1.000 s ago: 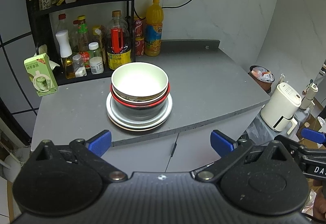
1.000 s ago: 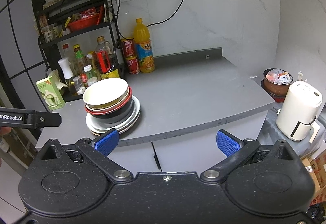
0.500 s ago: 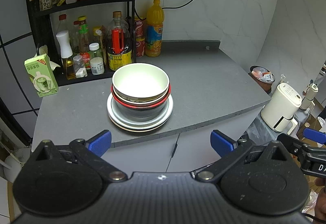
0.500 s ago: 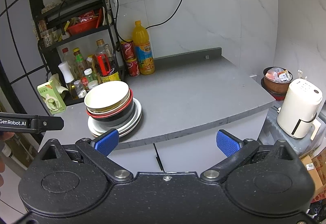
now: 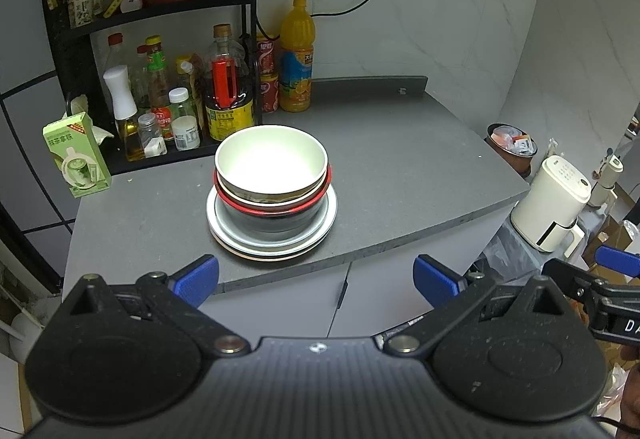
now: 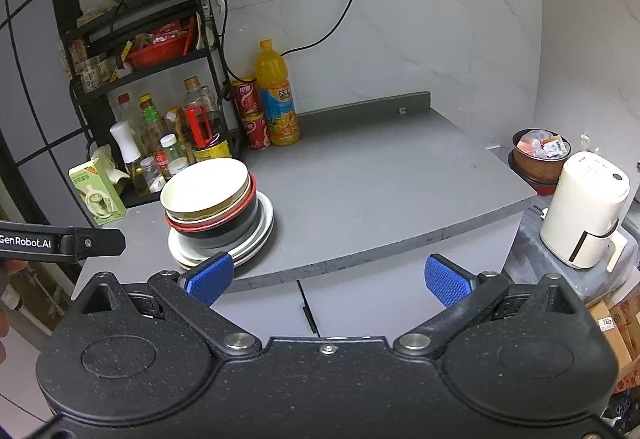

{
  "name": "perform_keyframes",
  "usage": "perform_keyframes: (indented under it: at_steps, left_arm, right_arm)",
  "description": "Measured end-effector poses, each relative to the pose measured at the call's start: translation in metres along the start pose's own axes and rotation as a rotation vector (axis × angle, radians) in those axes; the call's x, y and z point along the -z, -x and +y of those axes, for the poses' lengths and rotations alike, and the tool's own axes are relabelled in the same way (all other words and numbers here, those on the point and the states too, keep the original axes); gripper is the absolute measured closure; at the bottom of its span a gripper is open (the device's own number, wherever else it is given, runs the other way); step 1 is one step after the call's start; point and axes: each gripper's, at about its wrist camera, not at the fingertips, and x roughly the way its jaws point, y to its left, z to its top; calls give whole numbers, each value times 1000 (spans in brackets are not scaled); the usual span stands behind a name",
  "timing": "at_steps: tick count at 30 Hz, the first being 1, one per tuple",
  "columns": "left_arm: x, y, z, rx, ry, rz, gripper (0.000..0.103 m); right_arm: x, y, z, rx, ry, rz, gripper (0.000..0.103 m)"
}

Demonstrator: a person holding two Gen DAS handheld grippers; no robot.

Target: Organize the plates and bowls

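Note:
A white bowl (image 5: 271, 159) tops a stack on the grey counter (image 5: 400, 167). Under it sit a red-rimmed black bowl (image 5: 276, 219) and several white plates (image 5: 272, 245). The same white bowl (image 6: 206, 185), black bowl (image 6: 228, 229) and plates (image 6: 262, 225) appear at the left in the right wrist view. My left gripper (image 5: 316, 277) is open in front of the counter edge, short of the stack, holding nothing. My right gripper (image 6: 326, 275) is open too, empty, below the counter edge and right of the stack.
A black rack with bottles (image 5: 224, 99) stands behind the stack, an orange juice bottle (image 5: 297, 57) and red cans beside it. A green carton (image 5: 76, 155) is at the counter's left. A white kettle (image 6: 584, 209) and a brown bin (image 6: 538, 155) sit off the right edge.
Both grippers have shifted only slightly; the stack sits a little nearer and lower in the right wrist view. Both stay open. The stack has not moved.

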Motion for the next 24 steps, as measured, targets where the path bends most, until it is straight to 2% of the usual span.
perform_keyframes:
  at_steps: [24]
  left_arm:
    - [-6, -5, -8, 5, -2, 2, 1]
  right_arm:
    - [2, -1, -8, 12, -5, 0, 0]
